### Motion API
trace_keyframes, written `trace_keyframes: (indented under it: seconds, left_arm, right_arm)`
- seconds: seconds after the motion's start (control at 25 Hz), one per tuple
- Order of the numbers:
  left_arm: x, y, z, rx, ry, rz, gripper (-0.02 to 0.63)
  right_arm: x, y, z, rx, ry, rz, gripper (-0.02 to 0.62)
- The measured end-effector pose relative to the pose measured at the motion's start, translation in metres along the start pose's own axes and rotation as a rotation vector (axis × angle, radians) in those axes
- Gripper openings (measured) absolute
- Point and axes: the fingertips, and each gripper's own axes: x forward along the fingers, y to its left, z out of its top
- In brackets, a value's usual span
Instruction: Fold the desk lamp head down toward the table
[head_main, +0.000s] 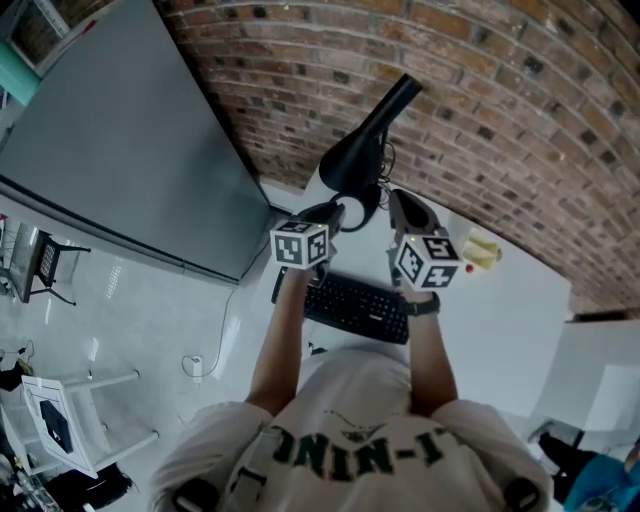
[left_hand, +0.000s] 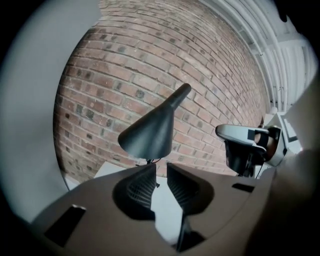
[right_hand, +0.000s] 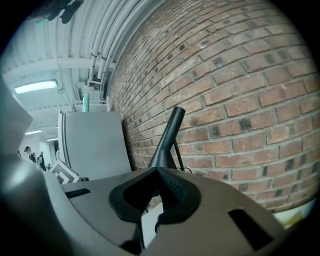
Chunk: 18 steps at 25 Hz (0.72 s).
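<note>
Pointing at the black lamp head (head_main: 357, 150) at upper centre, its mouth tipped toward the white bench (head_main: 505, 320), the left hand-held gripper (left_hand: 161, 168) stood slightly open and empty and the right hand-held gripper (right_hand: 159, 173) closed on nothing, apparently staying within reach.

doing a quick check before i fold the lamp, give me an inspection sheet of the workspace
surface: white table, against the brick wall
job's things: black desk lamp, lamp head raised and tilted, not yet folded down
clutter: black keyboard in front of the lamp; small yellow item to its right
grippers: left gripper open, nothing between its jaws, lamp head just ahead; right gripper shut and empty, touching nothing
cables: thin dark cable beside the lamp's neck; white cable on the floor
surroundings: grey panel left of the table, white chair on the floor
</note>
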Motion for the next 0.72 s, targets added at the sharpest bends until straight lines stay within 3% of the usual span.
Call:
trace_keyframes:
  seconds: [0.72]
  left_arm:
    - [-0.101,-0.093,0.023,0.200,-0.301,0.113,0.015]
  right_arm:
    - [-0.096,0.016,-0.018,-0.079,-0.048,0.016,0.003]
